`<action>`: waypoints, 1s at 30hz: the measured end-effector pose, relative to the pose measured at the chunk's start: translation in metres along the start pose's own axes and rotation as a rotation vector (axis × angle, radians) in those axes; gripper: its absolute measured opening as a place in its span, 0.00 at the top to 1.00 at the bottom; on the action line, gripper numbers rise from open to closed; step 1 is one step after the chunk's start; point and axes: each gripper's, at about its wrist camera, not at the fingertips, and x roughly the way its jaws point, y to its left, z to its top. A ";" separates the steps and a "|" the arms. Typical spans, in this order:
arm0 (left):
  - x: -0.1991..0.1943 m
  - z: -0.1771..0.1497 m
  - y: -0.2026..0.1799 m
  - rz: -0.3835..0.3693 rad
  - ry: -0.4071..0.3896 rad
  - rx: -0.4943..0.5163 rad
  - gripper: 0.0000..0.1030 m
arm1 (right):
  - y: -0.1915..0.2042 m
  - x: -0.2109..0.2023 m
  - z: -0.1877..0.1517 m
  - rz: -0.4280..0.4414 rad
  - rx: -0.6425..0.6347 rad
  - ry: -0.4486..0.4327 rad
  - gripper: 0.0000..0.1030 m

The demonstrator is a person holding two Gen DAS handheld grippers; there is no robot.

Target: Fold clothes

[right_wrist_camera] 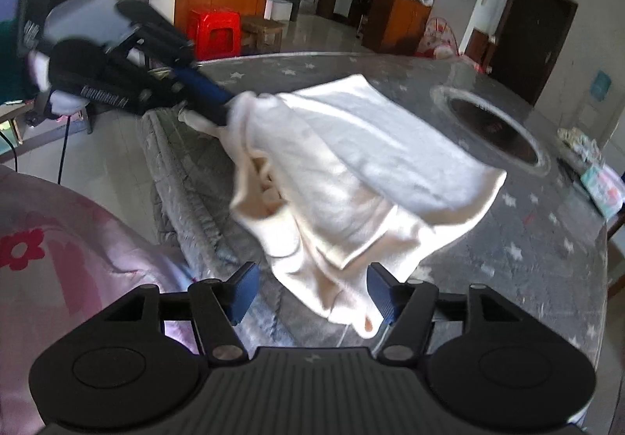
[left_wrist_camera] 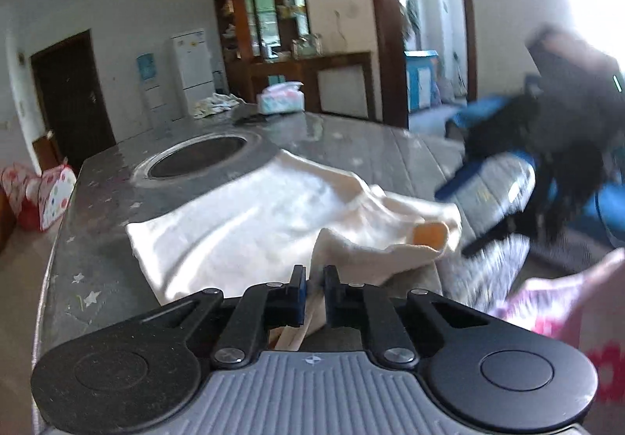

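Your left gripper (left_wrist_camera: 314, 280) has its jaws clenched on a pinch of the cream garment (left_wrist_camera: 250, 216) at its near edge, and from there the cloth runs away across the grey star-print tabletop (left_wrist_camera: 101, 236) towards the round recess (left_wrist_camera: 199, 161) on the far side. In the right wrist view, your right gripper (right_wrist_camera: 312, 292) has its jaws spread apart, gripping nothing; the near corner of the cream garment (right_wrist_camera: 351, 177) hangs down between them, closer to the right-hand finger, though contact is hard to call. The left gripper (right_wrist_camera: 218, 103) shows at the far left of that view, holding the cloth's other near corner, so the hem stretches left to right between your two hands and the garment's length heads off far and right over the tabletop (right_wrist_camera: 527, 239). That drooping corner is what matters: it sits right inside the right jaws, so the right hand looks best placed to take it, and the fold would then run along that left-to-right hem.
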 end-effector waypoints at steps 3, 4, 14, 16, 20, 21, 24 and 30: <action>0.006 0.010 0.012 -0.014 -0.007 -0.048 0.90 | -0.001 0.008 0.004 0.008 -0.008 -0.023 0.39; 0.009 0.012 0.015 -0.019 -0.005 -0.059 0.90 | -0.001 0.012 0.006 0.010 -0.009 -0.030 0.39; 0.023 0.009 0.033 -0.047 0.043 -0.105 0.86 | -0.018 0.042 0.012 0.046 0.053 -0.022 0.73; 0.018 0.003 0.032 -0.048 0.051 -0.094 0.81 | -0.024 0.042 0.015 0.075 0.086 -0.014 0.80; 0.004 -0.009 0.027 -0.053 0.056 -0.064 0.78 | -0.031 0.043 0.019 0.097 0.111 0.001 0.84; 0.001 -0.012 0.025 -0.051 0.058 -0.054 0.73 | -0.031 0.043 0.020 0.101 0.111 0.003 0.84; -0.007 -0.021 0.021 -0.036 0.059 -0.022 0.61 | -0.031 0.042 0.022 0.105 0.111 0.006 0.84; -0.005 -0.035 0.012 0.007 0.103 0.075 0.63 | -0.031 0.043 0.024 0.095 0.100 0.008 0.84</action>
